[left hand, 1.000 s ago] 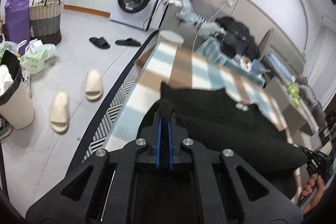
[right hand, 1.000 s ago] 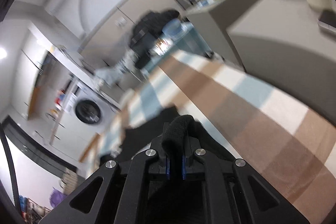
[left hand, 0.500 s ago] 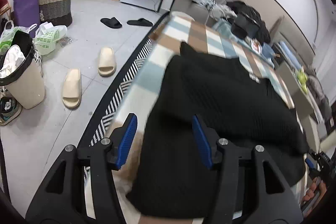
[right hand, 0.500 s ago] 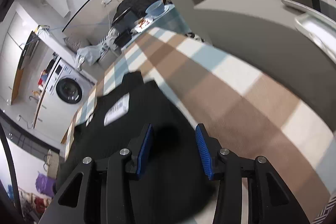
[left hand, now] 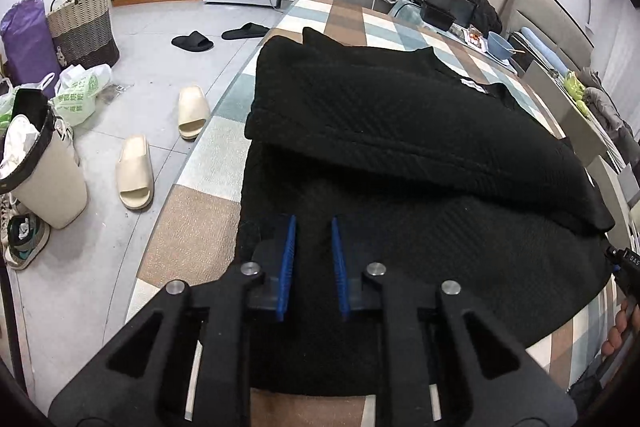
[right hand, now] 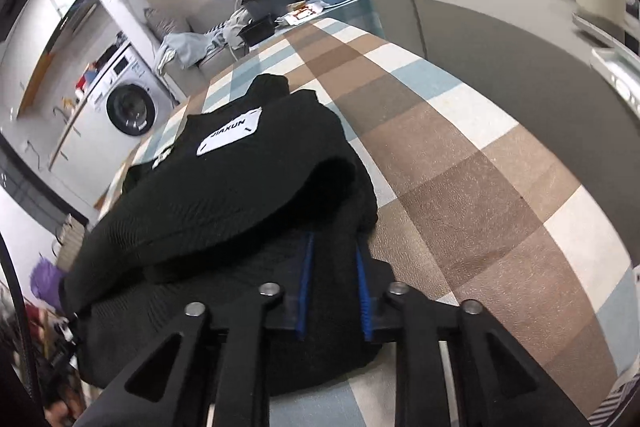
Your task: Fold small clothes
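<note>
You are hovering both tongs over the black ribbed knit garment (left hand: 400, 131), which is lying half-folded on the checked brown, blue and cream tabletop (left hand: 192, 223), its upper layer doubled back over the lower one. Your left tongs (left hand: 312, 255) are spread and pinching nothing; your right tongs (right hand: 334, 291) are also spread, sitting at the garment's near edge by the loose rolled corner (right hand: 340, 183). If you are closing now, you are risking catching one layer only, dragging the fold askew. The left edge is lying close to the tabletop's rim, so a sideways pull is likely sliding it floorward.
</note>
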